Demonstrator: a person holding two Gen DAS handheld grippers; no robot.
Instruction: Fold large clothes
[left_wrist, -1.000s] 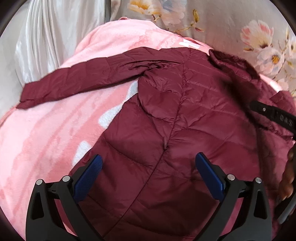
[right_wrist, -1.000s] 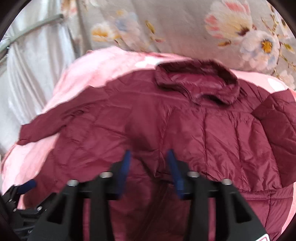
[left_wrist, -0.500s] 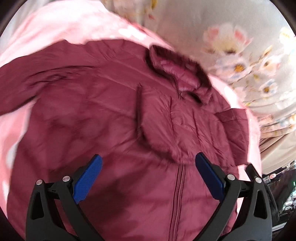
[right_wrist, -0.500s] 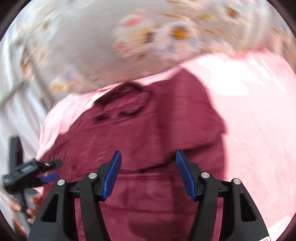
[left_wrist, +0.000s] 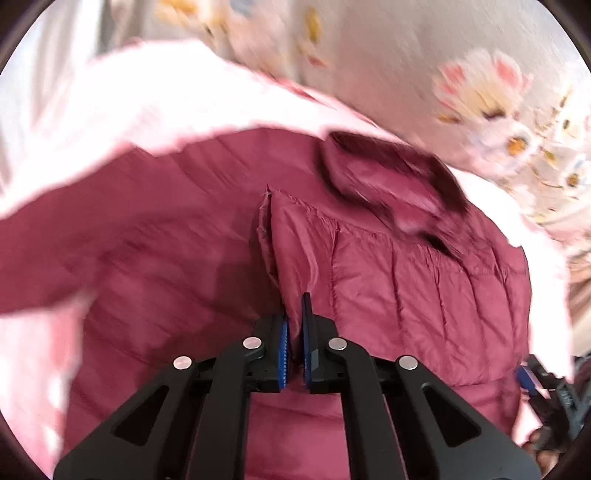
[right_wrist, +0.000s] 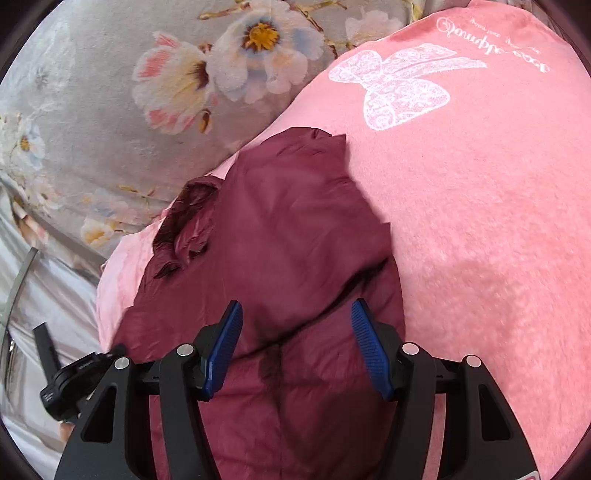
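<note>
Left hand-held gripper (left_wrist: 294, 325) is pinching, jaws closed, a raised fold of the maroon quilted puffer jacket (left_wrist: 406, 295), which is lying spread on the pink fleece blanket (left_wrist: 129, 92) with its long axis running from the collar (left_wrist: 388, 177) at one o'clock down toward six. Right hand-held gripper (right_wrist: 295, 350) is hovering with jaws partly spread and nothing between them over the jacket's side panel; open blanket is lying at three o'clock there, the floral bedding (right_wrist: 110, 92) bounding at eleven.
</note>
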